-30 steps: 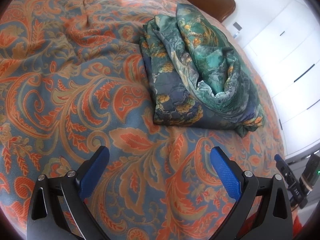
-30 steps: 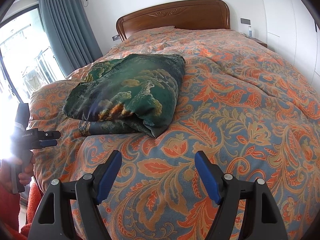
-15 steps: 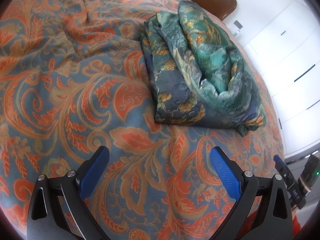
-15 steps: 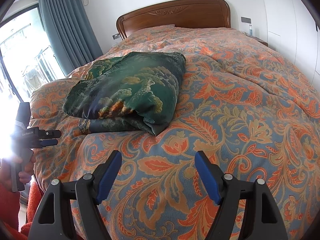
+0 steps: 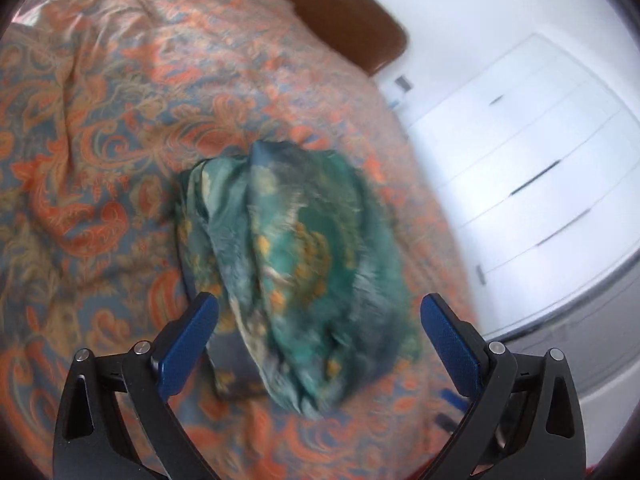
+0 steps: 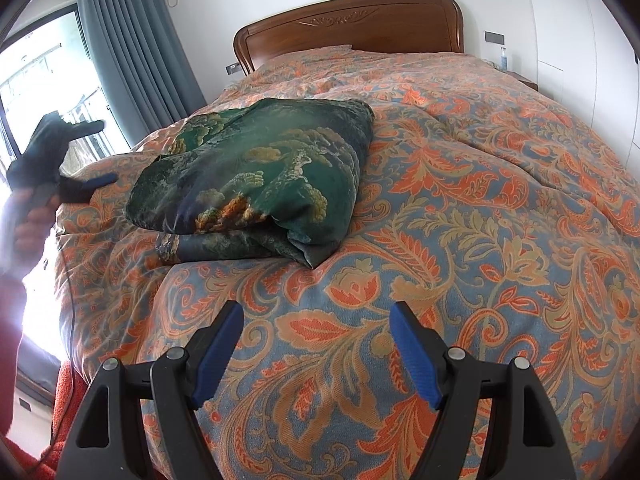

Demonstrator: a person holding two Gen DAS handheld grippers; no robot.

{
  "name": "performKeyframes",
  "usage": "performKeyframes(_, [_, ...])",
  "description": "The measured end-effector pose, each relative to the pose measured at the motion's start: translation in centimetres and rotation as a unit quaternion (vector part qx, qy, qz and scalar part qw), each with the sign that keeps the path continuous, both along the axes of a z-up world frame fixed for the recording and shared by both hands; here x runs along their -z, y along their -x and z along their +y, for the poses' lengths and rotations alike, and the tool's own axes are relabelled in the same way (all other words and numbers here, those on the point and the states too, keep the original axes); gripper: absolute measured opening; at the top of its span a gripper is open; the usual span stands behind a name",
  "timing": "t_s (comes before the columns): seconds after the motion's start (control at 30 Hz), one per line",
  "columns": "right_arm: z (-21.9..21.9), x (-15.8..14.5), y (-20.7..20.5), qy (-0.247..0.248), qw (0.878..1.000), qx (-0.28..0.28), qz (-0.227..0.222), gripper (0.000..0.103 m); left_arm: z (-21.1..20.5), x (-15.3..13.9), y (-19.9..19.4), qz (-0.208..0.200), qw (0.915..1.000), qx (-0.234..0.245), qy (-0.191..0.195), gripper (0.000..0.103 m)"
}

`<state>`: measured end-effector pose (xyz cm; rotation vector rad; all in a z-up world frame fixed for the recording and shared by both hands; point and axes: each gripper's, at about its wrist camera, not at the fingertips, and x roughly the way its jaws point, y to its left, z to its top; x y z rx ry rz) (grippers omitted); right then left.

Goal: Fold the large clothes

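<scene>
Nearest, the right gripper (image 6: 316, 344) hovers with jaws spread, empty; the left gripper (image 5: 320, 344) likewise gapes, gripping nothing. Farther, the green floral garment (image 6: 256, 176) lies folded on the paisley bedspread (image 6: 500, 220); folding looks finished

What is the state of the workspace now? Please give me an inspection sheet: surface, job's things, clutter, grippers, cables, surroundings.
Surface: bed with an orange and blue paisley quilt, lightly rumpled.
Job's things: one green floral silky garment, folded into a thick bundle, lying on the quilt.
Clutter: nothing seen on the quilt.
Grippers: right gripper open, empty, above the quilt short of the bundle. Left gripper open, empty, aimed at the bundle; its view is blurred. A hand carries it at the bed's edge.
Cables: nothing seen.
Surroundings: brown wooden headboard, grey-blue curtain, white cupboard doors, bright window.
</scene>
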<state>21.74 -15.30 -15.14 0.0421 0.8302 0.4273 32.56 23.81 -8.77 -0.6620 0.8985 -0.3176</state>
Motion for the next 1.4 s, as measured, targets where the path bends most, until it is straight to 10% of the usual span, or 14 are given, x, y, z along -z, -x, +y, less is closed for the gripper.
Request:
performKeyframes(0.2, [-0.4,-1.3,-0.8,0.003,1.000,-0.004,-0.016,0.077,1.2,6.8,-3.5,0.096,0.9952,-0.018,0.011,0.101])
performKeyframes(0.4, [-1.5,-3.7,-5.7,-0.065,0.998,-0.015,-0.021,0.077,1.7,9.8,-4.0,0.098,0.9911,-0.005,0.090,0.101])
performKeyframes(0.77, [0.1,4.0,-22.3,-0.255,0.941,-0.098,0.201,0.079,1.8,13.2,-7.7,0.106,0.9864,0.034,0.121,0.103])
performKeyframes(1.4, [1.9,9.7,-28.6,-0.297,0.907,-0.089,0.287,0.101,2.6,17.2,-12.4,0.137,0.9830,0.023,0.120,0.103])
